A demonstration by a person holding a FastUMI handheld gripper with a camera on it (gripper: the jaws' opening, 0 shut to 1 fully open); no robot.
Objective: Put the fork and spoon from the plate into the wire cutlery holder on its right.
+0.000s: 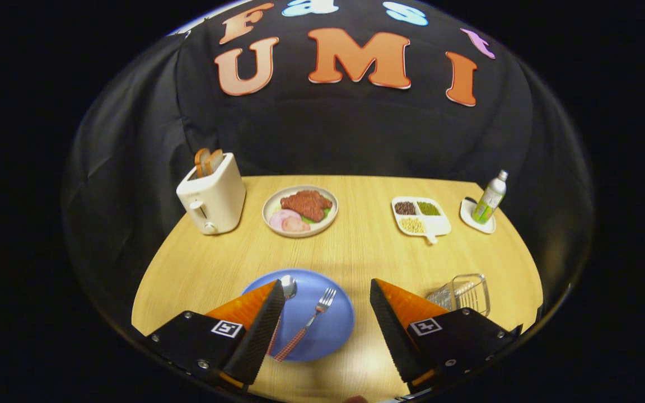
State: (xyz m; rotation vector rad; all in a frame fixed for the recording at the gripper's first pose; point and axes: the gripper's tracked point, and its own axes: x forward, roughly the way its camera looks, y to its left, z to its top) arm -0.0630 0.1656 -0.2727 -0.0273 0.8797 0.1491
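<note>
My claw hangs over the near edge of the pale wood-grain table with its two fingers spread wide, gripping nothing. Between them sits the round blue plate. On it lies the metal fork with a red-checked handle, tines pointing away from me, roughly midway between my fingers though nearer the left one. The metal spoon with the same checked handle lies beside it on the plate, its bowl showing just past my left fingertip and its handle mostly hidden behind that finger. To the right of the plate, just beyond my right finger, stands the wire cutlery holder, with nothing visible inside it.

Farther across the table, a round cream plate of reddish meat and pink slices sits straight ahead. Left of it is a cream toaster with two slices of bread sticking up. To the right is a white divided tray of beans and grains, and beyond that a green bottle with a silver cap upright on a small white dish.
</note>
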